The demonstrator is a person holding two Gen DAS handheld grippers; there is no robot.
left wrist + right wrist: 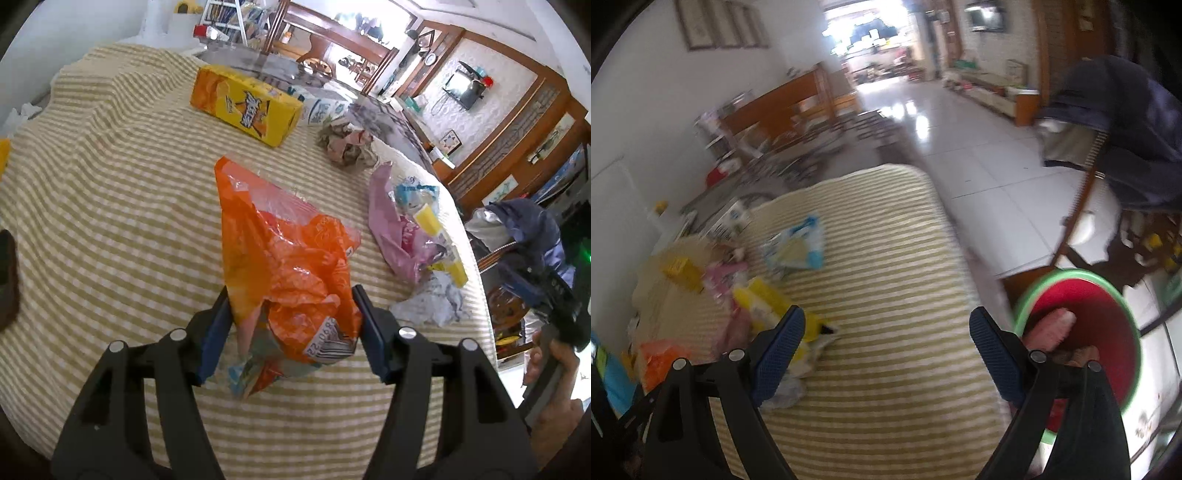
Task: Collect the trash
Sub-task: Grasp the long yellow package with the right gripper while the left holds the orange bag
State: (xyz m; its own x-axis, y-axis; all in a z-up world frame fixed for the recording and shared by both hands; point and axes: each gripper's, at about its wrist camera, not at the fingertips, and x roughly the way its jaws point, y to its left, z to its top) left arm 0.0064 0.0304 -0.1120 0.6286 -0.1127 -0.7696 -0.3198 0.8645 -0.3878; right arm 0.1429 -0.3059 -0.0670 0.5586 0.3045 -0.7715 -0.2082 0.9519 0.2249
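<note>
Crumpled orange plastic snack bag [284, 266] on striped surface [110, 221], pinched at its bunched end between left gripper [291, 332] jaws; light, slippery, probably empty. Right gripper [886, 350] jaws wide, holding nothing.

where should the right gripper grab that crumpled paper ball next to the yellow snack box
Take the crumpled paper ball across its middle, coming down from above. It sits free on the striped cloth, apart from the yellow snack box, and its rounded, creased body should squash between the pads. The right gripper is open and empty.
</note>
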